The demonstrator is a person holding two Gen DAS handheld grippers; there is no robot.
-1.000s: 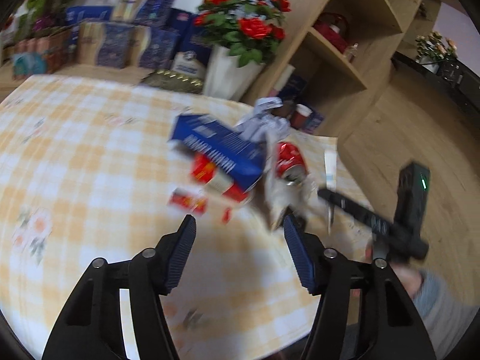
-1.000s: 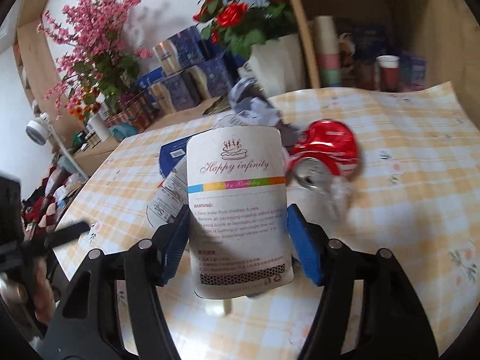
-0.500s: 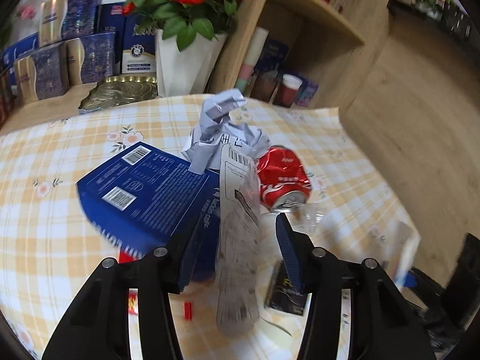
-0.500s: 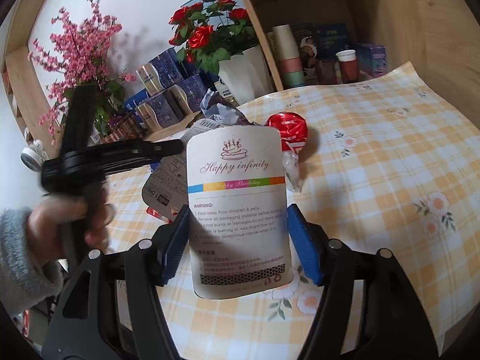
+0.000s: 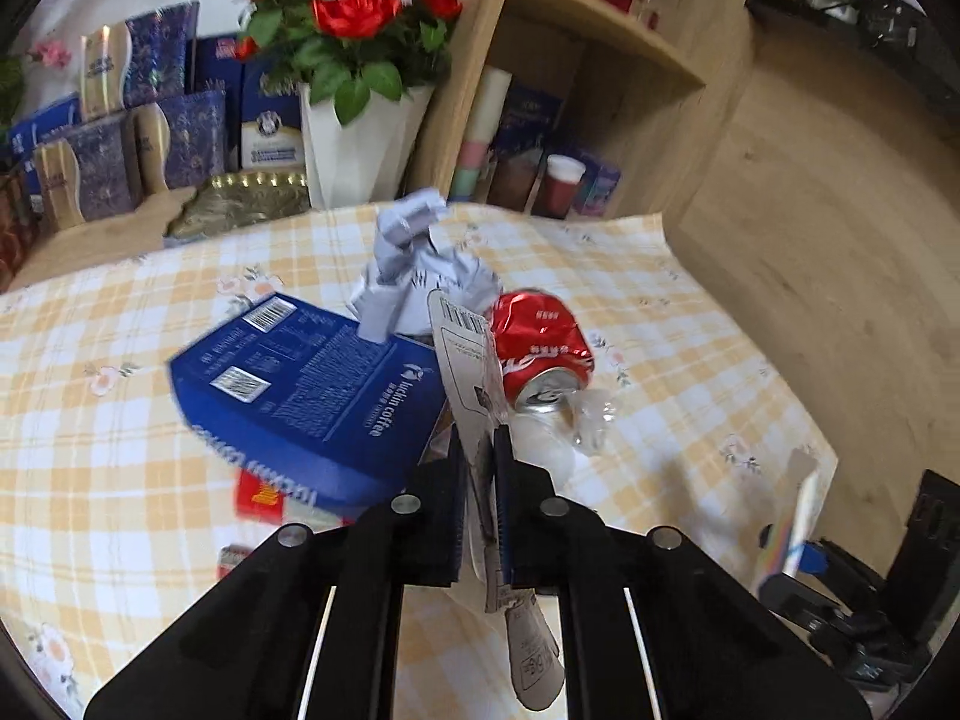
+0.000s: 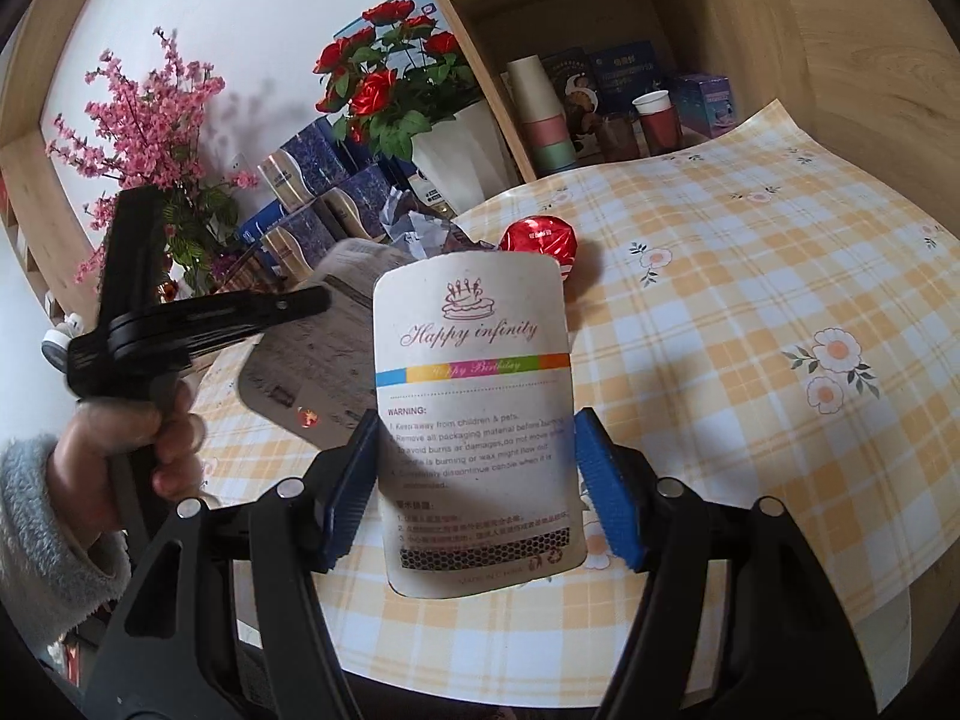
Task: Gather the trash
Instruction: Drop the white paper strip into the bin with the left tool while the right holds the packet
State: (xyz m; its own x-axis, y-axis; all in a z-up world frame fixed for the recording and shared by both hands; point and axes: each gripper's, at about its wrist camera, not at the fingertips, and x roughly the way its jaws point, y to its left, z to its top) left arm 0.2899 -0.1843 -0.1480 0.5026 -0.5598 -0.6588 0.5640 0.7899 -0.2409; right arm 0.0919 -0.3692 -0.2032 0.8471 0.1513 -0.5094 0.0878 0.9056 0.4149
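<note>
My left gripper (image 5: 480, 450) is shut on a flat white printed wrapper (image 5: 465, 360), held edge-on above the table. Beyond it lie a blue coffee box (image 5: 312, 384), a crumpled white paper (image 5: 414, 264), a crushed red can (image 5: 540, 348) and a clear plastic scrap (image 5: 591, 414). My right gripper (image 6: 477, 468) holds a white "Happy infinity" card package (image 6: 474, 396) between its blue pads. The left gripper (image 6: 198, 318) with its wrapper (image 6: 312, 354) shows at the left of the right wrist view. The can (image 6: 540, 240) lies behind the card.
The table has a yellow checked cloth (image 6: 750, 312). A white vase of red roses (image 5: 354, 138), blue gift boxes (image 5: 120, 138) and a wooden shelf with cups (image 5: 564, 180) stand behind it. Small red wrappers (image 5: 258, 495) lie under the blue box.
My left gripper has moved in over the trash pile and closed from open onto the white wrapper. The right gripper has pulled back from the pile with the card package.
</note>
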